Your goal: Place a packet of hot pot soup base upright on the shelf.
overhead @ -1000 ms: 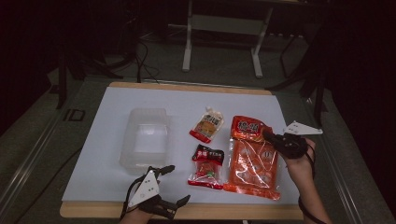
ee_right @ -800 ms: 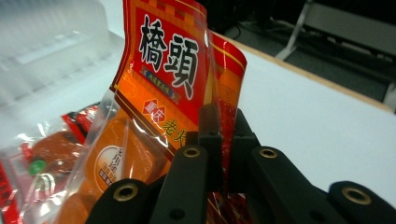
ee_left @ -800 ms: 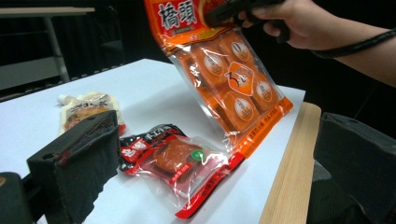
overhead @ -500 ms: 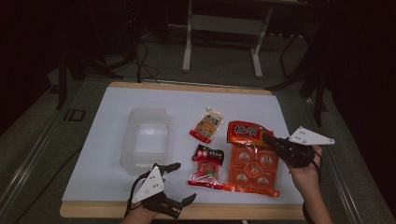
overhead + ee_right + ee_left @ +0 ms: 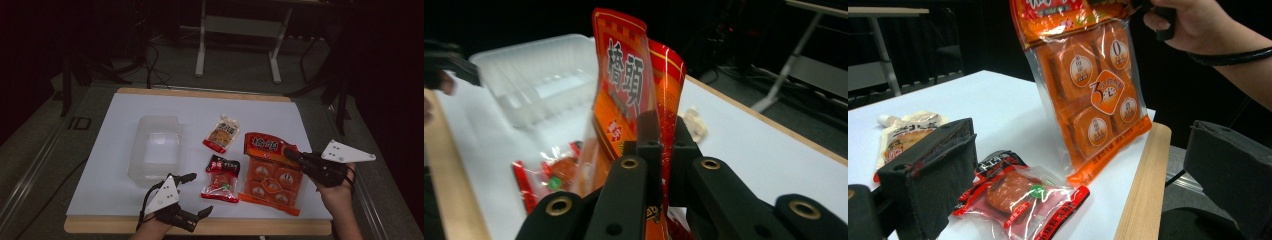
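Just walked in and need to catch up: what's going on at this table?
A person is working with a gripper in each hand. The right gripper is shut on the top of the orange pack, lifting it while its bottom edge sits near the table. The left gripper waits open at the near edge. A clear bin, a pouch and a red packet lie on the table.

Clear plastic tub [image 5: 155,148] (empty) left; yellow pouch [image 5: 222,133] and red packet [image 5: 221,179] beside it.

claws: black, brass-ringed screw holes | left claw [image 5: 192,195]: grey three-cornered plate | right claw [image 5: 290,154]: same plate, black wrist cable
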Tool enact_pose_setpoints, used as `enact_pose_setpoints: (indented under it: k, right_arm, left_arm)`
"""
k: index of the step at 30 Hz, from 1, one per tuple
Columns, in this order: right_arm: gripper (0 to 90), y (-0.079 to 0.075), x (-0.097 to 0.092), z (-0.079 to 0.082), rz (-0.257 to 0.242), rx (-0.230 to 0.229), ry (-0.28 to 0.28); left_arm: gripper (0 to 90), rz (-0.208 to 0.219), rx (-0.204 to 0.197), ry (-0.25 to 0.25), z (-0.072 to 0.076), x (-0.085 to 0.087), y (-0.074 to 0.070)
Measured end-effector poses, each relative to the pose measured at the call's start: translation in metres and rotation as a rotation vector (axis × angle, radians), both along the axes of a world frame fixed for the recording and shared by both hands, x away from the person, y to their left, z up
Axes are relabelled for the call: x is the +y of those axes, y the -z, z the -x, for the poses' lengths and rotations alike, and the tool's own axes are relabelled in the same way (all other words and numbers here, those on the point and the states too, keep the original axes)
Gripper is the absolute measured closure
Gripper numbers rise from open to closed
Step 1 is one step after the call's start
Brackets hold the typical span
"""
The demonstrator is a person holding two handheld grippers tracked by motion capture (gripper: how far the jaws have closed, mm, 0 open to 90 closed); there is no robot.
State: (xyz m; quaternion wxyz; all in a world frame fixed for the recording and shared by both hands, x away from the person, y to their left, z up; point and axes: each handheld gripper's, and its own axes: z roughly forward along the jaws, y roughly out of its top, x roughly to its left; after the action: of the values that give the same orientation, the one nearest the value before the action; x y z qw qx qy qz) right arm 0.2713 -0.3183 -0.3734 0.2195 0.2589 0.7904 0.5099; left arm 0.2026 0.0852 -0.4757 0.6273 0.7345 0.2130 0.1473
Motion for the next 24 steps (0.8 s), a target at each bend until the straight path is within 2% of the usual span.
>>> enact_pose_setpoints:
  k: [1, 4, 7, 10, 11, 14, 15, 18, 19, 21, 24]
  right_arm:
    - [88.6, -0.006, 0.003, 0.004, -0.003, -0.020, -0.018]
    - [88.6, -0.015, 0.008, 0.010, -0.007, -0.039, -0.039]
    - [88.6, -0.025, 0.014, 0.016, 0.007, -0.079, -0.047]
    - [88.6, -0.032, 0.017, 0.019, 0.012, -0.094, -0.049]
    - [88.7, -0.041, 0.020, 0.021, 0.014, -0.111, -0.051]
    - [88.7, -0.047, 0.021, 0.023, 0.003, -0.123, -0.056]
    - [88.7, -0.056, 0.023, 0.028, 0.005, -0.141, -0.068]
    - [88.6, -0.061, 0.025, 0.031, -0.003, -0.146, -0.087]
    - [88.6, -0.066, 0.029, 0.035, 0.001, -0.156, -0.102]
    - [88.6, -0.069, 0.032, 0.039, 0.001, -0.162, -0.115]
    - [88.6, -0.071, 0.037, 0.044, -0.005, -0.162, -0.146]
  left_arm:
    - [1.1, 0.002, 0.008, 0.005, -0.001, 0.000, -0.001]
    - [1.1, 0.009, 0.004, 0.003, -0.002, 0.001, -0.002]
    - [1.1, 0.018, 0.003, 0.002, -0.003, 0.001, -0.004]
    - [1.1, 0.024, 0.002, 0.003, -0.005, 0.001, -0.006]
    - [1.1, 0.027, 0.000, 0.001, -0.007, 0.001, -0.008]
    - [1.1, 0.021, -0.006, 0.008, -0.009, 0.000, -0.011]
    - [1.1, 0.023, -0.012, 0.018, -0.012, -0.002, -0.014]
    - [1.1, 0.028, -0.021, 0.035, -0.015, -0.003, -0.018]
    - [1.1, 0.010, -0.032, 0.053, -0.018, -0.006, -0.022]
    - [1.1, -0.008, -0.052, 0.044, -0.019, -0.009, -0.025]
    - [1.1, 0.010, -0.048, 0.073, -0.023, -0.012, -0.030]
